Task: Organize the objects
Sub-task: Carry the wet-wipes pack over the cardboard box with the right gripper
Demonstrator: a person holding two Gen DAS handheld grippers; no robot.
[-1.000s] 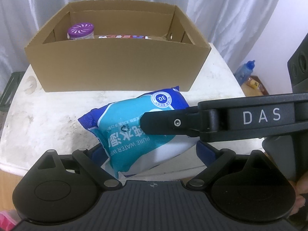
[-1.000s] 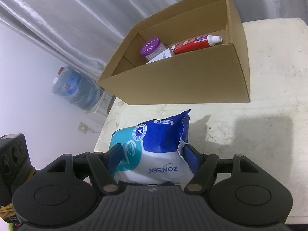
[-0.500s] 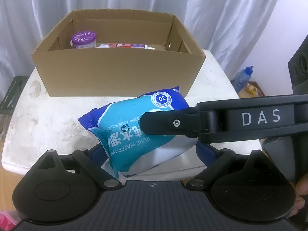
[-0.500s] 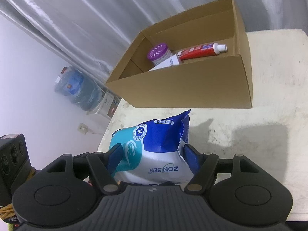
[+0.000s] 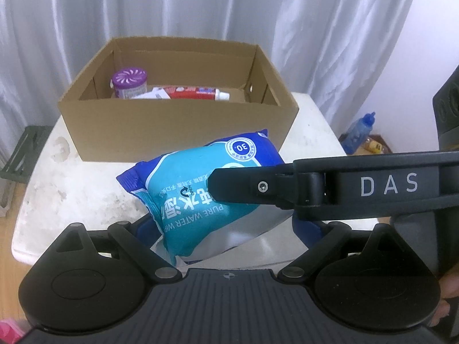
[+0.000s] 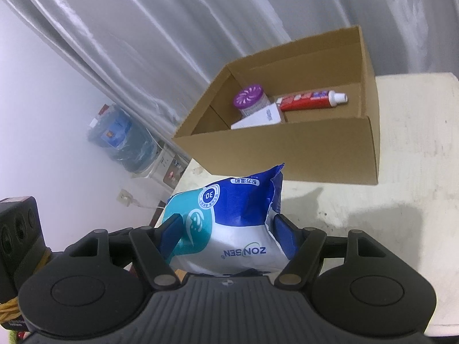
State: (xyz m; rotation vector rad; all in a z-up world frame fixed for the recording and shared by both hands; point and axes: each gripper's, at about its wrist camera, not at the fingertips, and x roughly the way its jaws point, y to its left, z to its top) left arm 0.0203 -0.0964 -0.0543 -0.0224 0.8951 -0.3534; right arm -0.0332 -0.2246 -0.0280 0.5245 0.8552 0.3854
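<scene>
Both grippers have lifted the wipes pack [image 6: 229, 223], pinched by both, nearer the box [image 5: 178, 132] holding jar [image 5: 130, 83], toothpaste [image 5: 198, 94], carton [image 6: 258, 117].

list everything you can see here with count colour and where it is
wet wipes pack: 1, blue, teal and white, held off the table in front of the box
cardboard box: 1, brown, open top, on the table
jar: 1, purple lid, inside box, left
toothpaste tube: 1, red, white cap, lying inside box
carton: 1, white, inside box beside the jar
table: 1, white, stained
curtain: grey-white, behind
water jug: 1, blue, on the floor
right tongs: black, blue pads, shut on pack
left tongs: black, around pack
</scene>
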